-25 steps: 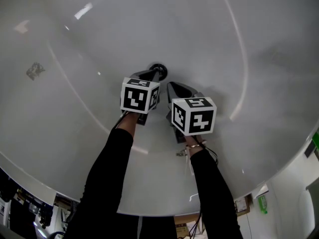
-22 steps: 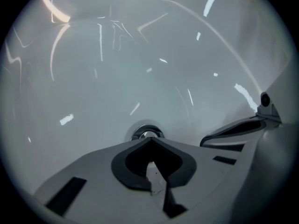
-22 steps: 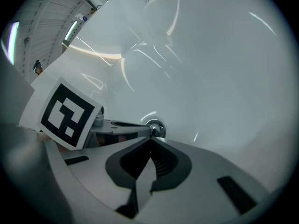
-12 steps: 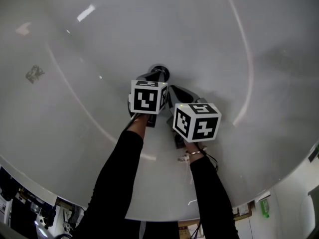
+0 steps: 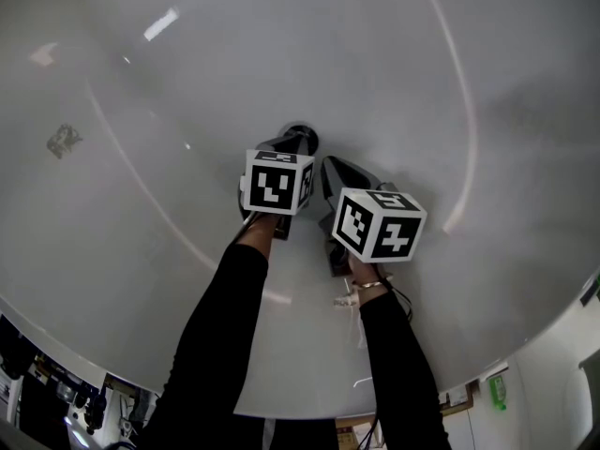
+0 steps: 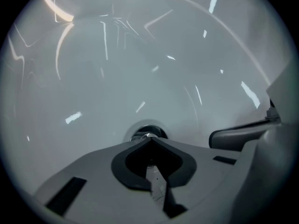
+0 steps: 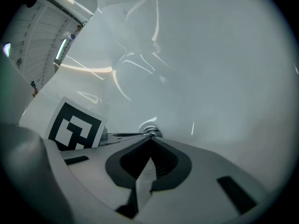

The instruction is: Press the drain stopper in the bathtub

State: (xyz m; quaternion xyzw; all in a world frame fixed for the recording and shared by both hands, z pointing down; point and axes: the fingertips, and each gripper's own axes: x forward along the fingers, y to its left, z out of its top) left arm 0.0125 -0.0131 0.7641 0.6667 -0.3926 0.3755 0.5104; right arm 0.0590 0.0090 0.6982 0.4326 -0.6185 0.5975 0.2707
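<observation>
The round chrome drain stopper sits in the floor of the white bathtub. My left gripper is shut with nothing held, its tips resting at or just over the stopper; contact cannot be confirmed. My right gripper is also shut and empty, just right of the left one and a little short of the stopper. In the right gripper view the left gripper's marker cube shows at the left.
Smooth curved tub walls surround both grippers. A small grey mark lies on the tub surface at far left. The tub rim curves along the lower right, with room clutter beyond it.
Both grippers have shifted slightly right and down in the head view over the last second. The left tips stay at the stopper. The right marker cube has tilted a little further right.
</observation>
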